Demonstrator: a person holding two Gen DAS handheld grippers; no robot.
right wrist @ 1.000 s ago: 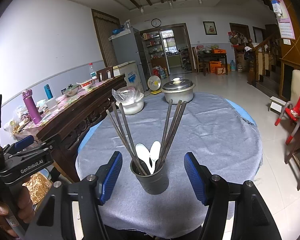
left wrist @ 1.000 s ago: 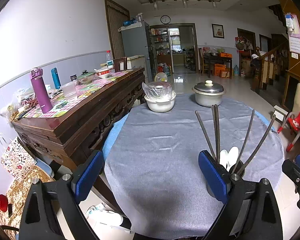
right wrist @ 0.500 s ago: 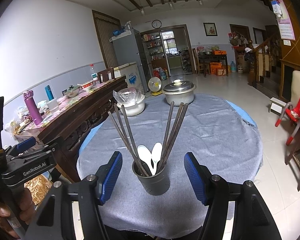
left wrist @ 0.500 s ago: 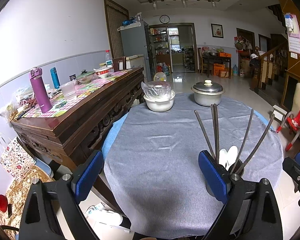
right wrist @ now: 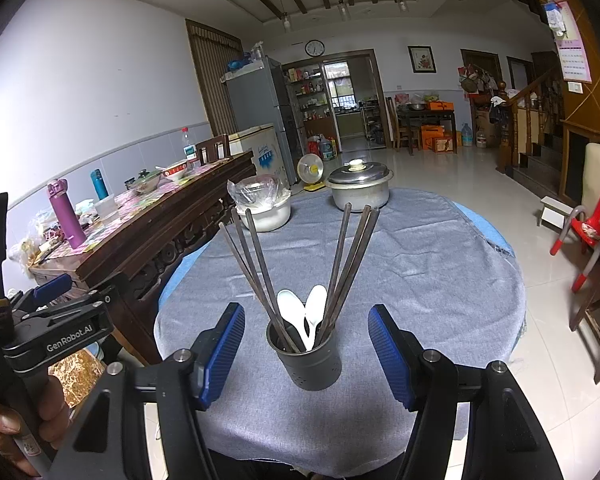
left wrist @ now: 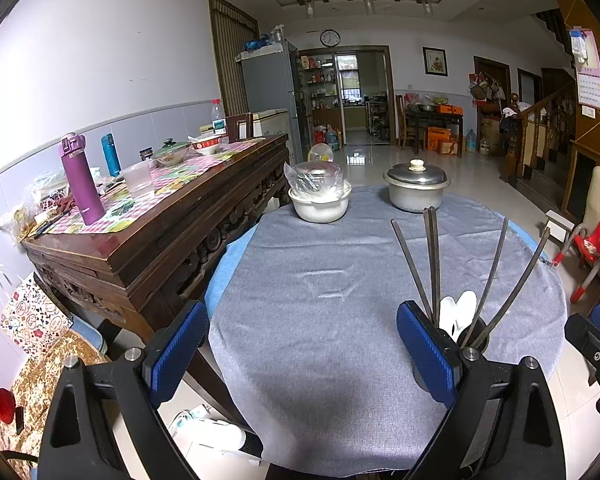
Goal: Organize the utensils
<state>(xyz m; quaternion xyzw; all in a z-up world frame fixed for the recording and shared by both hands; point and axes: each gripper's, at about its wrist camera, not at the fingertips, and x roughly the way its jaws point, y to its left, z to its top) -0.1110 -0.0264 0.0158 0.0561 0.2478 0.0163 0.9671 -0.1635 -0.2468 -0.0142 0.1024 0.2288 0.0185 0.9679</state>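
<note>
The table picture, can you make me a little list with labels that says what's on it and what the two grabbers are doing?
table cover: grey cloth
utensil cup: dark holder, upright, near the front edge
in the cup: dark chopsticks fanned out, two white spoons
far side: lidded metal pot, white bowl with plastic wrap
right gripper: open, one finger either side of the holder, not touching
left gripper: open, holding nothing, holder beside its right finger

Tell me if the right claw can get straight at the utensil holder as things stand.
Probably yes. The right claw is open with the utensil holder standing between its pads, and nothing lies between them on the grey cloth. The chopsticks fan out above, so a low grip on the cup looks clear.
</note>
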